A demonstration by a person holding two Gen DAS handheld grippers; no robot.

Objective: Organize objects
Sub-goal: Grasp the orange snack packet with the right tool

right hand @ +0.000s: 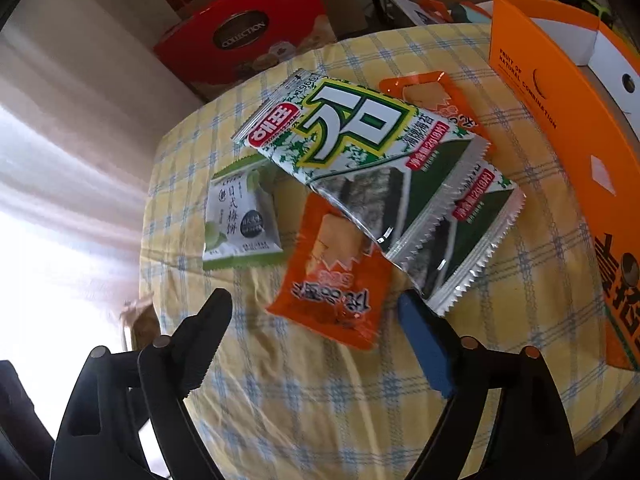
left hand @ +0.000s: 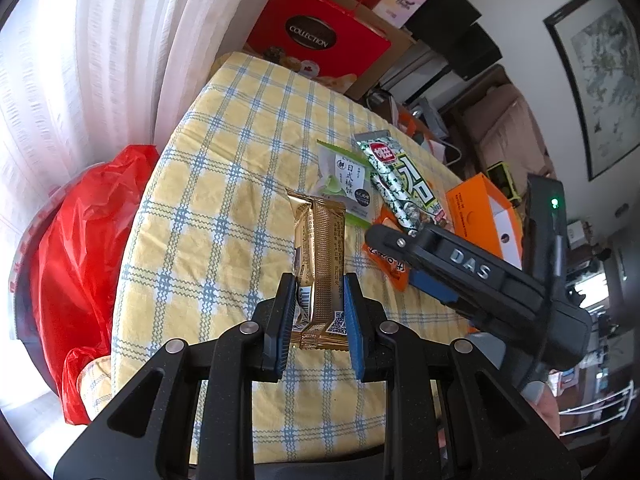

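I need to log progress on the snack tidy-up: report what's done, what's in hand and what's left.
Done: nothing looks sorted yet; what is inside the orange box cannot be seen. In hand: the left gripper is shut on the gold snack bar; the right gripper is open above the orange packet. Left: the seaweed pack, green-and-white packet and a second orange packet lie on the tablecloth.

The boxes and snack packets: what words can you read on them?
"COLLECTION": red box.
"DAS": right gripper.
"FRUIT OF NATURAL COMBINATION": orange box.
"日式梅饼": white and green packet.
Seaweed packet, orange packet, gold packet in the left gripper: print too small or unclear.
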